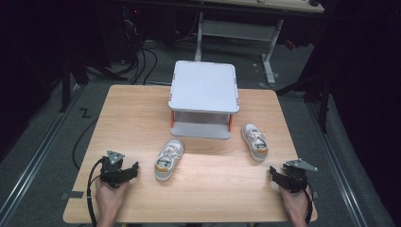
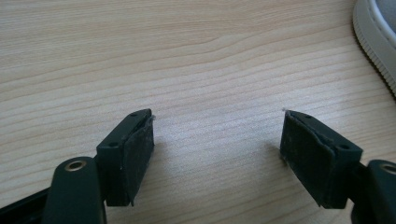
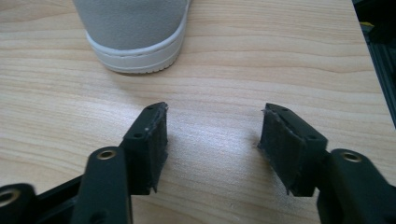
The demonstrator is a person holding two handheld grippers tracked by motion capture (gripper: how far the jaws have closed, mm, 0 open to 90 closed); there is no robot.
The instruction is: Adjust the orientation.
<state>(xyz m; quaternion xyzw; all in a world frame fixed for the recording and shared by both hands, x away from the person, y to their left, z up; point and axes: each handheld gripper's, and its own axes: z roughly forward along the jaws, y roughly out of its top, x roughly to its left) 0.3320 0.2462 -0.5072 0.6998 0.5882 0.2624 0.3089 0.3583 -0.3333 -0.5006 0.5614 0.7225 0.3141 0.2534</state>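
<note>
Light-wood counter (image 1: 142, 109) sits bright under overhead light while everything around it falls into darkness. Grey floor (image 1: 42, 156) runs along both sides, with a metal rail (image 1: 33, 163) on the left. Black cables (image 1: 142, 59) snake across the floor behind. At the far end, another desk (image 1: 265, 5) stands on white legs (image 1: 269, 56).

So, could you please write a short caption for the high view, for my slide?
Two open hand-held grippers, left and right, rest on a wooden table before two small shoes and a grey two-tier stand.
</note>
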